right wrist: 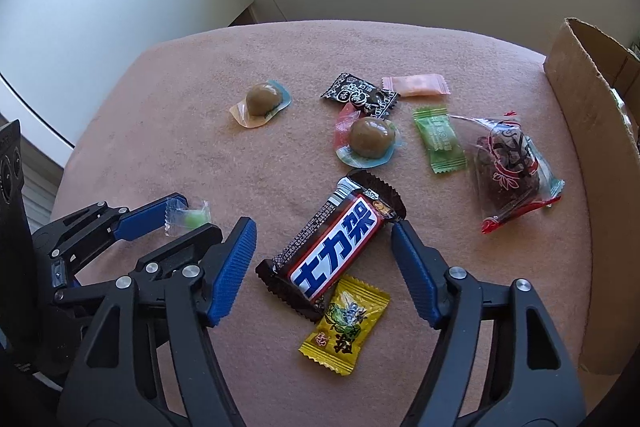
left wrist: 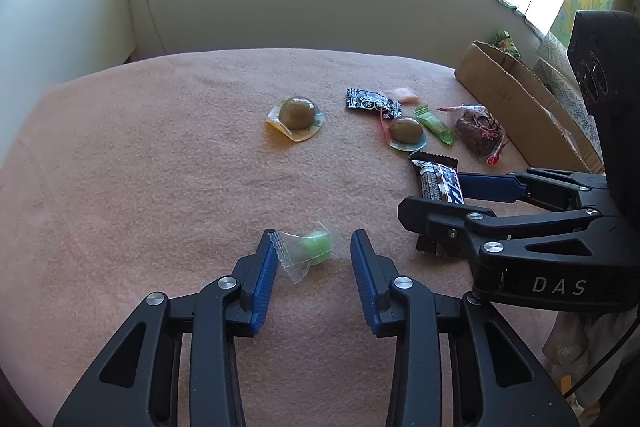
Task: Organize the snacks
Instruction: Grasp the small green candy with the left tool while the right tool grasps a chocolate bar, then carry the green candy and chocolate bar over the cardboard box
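A: What is being done with the left gripper?

B: It is set around the small green candy, low in the middle of the left wrist view. The clear wrapper is touched by the left pad, but the candy is not squeezed yet. So nothing is held. The jaws are partly open.

A: And the right gripper?

B: It is put over the chocolate bar, in the lower middle of the right wrist view. A gap is seen on both sides of the bar, so it is not held either.

A: How should the pinch be done well?

B: The green ball should be caught, not just the thin wrapper, or it may slip out. The bar lies slanted, so it should be squeezed across its thin side. The yellow candy touches the bar's lower end and should be left alone.

A: Where are the snacks meant to go?

B: Most likely the cardboard box at the right edge is meant, on the pink blanket.
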`<act>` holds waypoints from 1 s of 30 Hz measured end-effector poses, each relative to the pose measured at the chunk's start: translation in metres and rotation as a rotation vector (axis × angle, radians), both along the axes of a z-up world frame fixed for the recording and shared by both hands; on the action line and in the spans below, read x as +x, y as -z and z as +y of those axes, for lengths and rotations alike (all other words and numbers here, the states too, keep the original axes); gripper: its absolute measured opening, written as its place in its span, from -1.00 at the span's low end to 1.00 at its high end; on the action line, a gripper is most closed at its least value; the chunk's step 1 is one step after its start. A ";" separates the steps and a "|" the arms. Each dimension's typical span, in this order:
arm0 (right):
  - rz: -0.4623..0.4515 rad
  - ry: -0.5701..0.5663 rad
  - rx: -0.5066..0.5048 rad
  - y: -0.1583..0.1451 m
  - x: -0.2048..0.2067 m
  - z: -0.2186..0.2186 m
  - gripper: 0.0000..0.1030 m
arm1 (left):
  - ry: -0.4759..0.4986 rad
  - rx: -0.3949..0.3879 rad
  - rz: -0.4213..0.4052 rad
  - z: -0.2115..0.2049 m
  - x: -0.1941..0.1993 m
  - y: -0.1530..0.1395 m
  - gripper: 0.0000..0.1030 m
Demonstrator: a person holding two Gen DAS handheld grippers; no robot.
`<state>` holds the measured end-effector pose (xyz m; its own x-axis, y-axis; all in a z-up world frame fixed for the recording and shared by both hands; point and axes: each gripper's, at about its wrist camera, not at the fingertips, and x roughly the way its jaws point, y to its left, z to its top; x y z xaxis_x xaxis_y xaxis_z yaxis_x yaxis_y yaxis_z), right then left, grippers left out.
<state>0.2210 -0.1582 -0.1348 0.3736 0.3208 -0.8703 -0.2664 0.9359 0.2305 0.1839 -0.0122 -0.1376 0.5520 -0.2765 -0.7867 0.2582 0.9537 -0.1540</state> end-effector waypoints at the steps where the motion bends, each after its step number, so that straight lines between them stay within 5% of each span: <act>1: 0.005 -0.004 0.003 0.001 0.000 0.001 0.16 | 0.000 0.007 -0.008 0.000 -0.001 0.000 -0.42; 4: -0.012 -0.017 -0.045 0.001 -0.004 0.005 -0.06 | 0.002 0.004 -0.012 0.001 -0.001 0.000 -0.58; 13: -0.011 -0.013 -0.028 0.001 -0.002 0.002 -0.30 | 0.008 0.001 -0.022 0.000 -0.001 -0.001 -0.68; 30: -0.049 0.043 0.089 -0.024 -0.018 -0.030 -0.35 | -0.002 -0.043 -0.076 0.009 -0.016 -0.027 -0.68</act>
<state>0.2032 -0.1878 -0.1104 0.4303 0.3787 -0.8194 -0.2396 0.9231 0.3007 0.1683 -0.0028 -0.1109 0.6105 -0.3076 -0.7298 0.2684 0.9473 -0.1748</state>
